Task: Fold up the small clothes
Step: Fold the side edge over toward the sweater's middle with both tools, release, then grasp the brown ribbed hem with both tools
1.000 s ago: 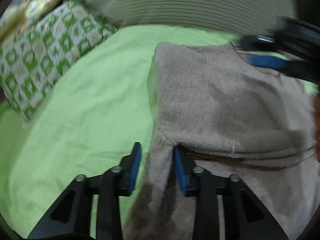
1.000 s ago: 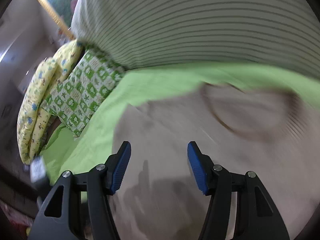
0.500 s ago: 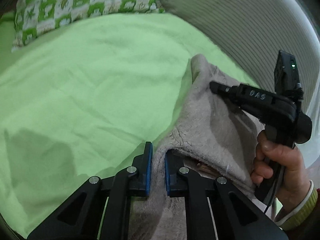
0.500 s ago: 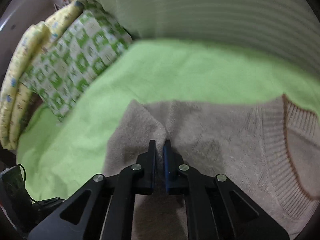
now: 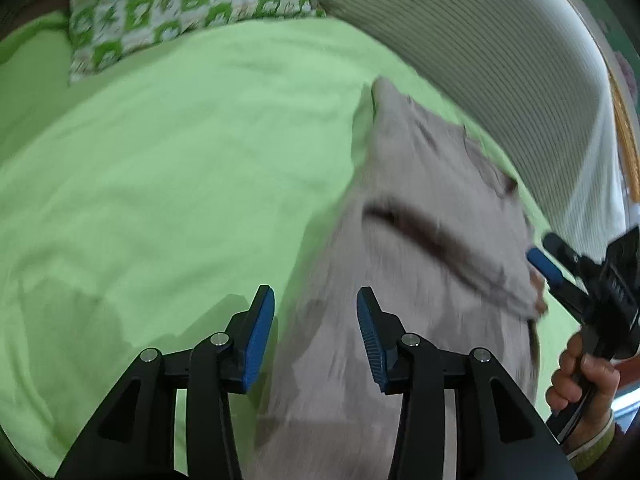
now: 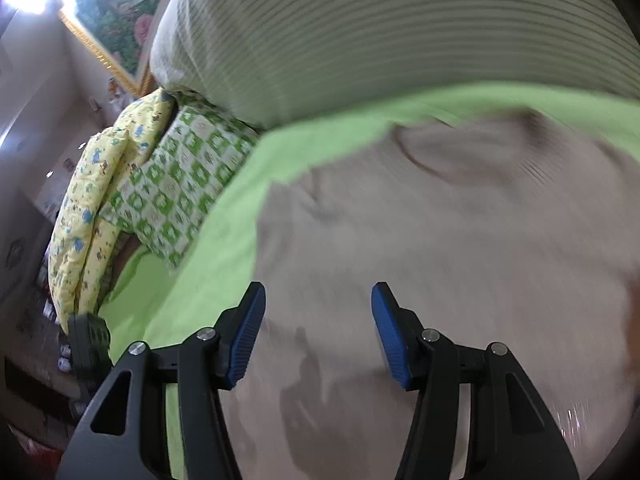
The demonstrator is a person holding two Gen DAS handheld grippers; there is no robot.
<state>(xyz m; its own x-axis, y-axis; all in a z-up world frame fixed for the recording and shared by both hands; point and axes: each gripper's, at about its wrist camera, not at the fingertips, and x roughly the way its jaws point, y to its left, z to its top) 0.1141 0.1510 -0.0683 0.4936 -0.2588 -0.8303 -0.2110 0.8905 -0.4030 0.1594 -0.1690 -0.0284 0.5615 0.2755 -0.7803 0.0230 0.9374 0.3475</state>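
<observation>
Your beige sweater [image 5: 420,280] lies flat on the green bed sheet [image 5: 180,184], just in front of the big striped cushion [image 6: 380,40], with its neckline toward that cushion. One side already looks turned in over the body, so by my reading you are between folds: a side fold is set down and both tools are letting go.

Your left gripper [image 5: 316,320] hangs over the sweater's edge farthest from the cushion; its jaws are opening, about half wide, with nothing pinched between the blue pads. Your right gripper [image 6: 318,328] sits over the middle of the sweater, jaws also opening and half wide, cloth beneath them but not gripped.

The next move probably calls for fresh grips. Pick the remaining loose side or the hem, the end away from the cushion, pinch only the layers you mean to lift, and carry both corners together so the fold lands square. The checked pillow [image 6: 180,184] beside the cushion is well clear.
</observation>
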